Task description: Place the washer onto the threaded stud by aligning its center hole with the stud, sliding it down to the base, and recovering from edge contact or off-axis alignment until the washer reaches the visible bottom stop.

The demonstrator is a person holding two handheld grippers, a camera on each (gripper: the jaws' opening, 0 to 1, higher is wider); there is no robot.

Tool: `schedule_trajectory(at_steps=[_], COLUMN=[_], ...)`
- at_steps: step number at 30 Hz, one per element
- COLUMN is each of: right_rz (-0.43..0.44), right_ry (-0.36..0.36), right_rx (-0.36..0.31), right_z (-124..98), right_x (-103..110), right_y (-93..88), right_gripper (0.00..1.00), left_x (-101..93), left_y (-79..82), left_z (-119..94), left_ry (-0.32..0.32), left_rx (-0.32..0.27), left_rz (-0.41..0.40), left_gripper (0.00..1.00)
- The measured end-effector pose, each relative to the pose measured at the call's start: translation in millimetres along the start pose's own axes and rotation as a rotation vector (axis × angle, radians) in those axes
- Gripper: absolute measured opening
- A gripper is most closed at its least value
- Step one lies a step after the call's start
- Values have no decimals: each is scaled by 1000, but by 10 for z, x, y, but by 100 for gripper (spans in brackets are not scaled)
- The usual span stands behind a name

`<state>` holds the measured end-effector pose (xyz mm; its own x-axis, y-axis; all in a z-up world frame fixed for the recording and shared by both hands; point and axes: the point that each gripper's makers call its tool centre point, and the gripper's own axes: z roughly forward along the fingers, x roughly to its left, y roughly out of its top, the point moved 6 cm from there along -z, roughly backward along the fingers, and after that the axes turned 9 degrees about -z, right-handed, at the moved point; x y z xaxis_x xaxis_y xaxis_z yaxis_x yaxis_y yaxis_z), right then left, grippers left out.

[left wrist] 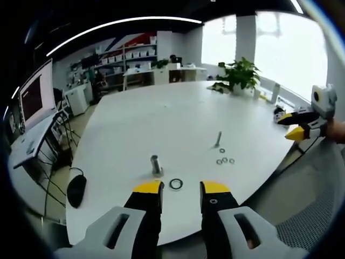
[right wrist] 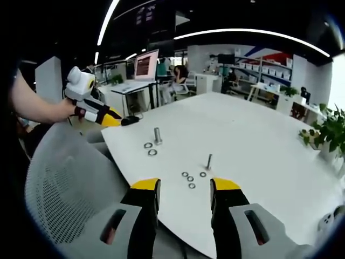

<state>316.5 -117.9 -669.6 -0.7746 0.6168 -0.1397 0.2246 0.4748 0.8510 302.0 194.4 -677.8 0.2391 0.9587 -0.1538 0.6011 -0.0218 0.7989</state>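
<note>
Ahead of the left gripper (left wrist: 181,188), fingers released, a washer (left wrist: 176,184) between the tips on the desk (left wrist: 161,116), thick stud (left wrist: 156,164) just beyond, right gripper view, right gripper (right wrist: 185,186) released, loose washers (right wrist: 189,178) just past the tips, thin stud (right wrist: 208,161) behind.

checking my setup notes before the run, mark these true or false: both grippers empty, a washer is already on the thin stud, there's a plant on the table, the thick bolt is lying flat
1. Both grippers are empty: true. The left gripper and right gripper are open.
2. A washer is on the thin threaded metal stud: false. The small silver washers lie beside it.
3. A green potted plant is on the white table: true.
4. The thick grey metal bolt lies flat: false, it stands upright.
</note>
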Motion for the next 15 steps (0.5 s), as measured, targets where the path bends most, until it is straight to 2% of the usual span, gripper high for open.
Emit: schedule_trajectory(at_steps=[15], right_rz=[-1], right_ry=[0], right_rx=[1], right_z=[-7], right_x=[-5], right_y=[-9], right_gripper=[39], left_x=[-19], left_y=[-18], left_z=[8], left_ry=[-2], left_rx=[13], left_rz=[1], left_gripper=[25])
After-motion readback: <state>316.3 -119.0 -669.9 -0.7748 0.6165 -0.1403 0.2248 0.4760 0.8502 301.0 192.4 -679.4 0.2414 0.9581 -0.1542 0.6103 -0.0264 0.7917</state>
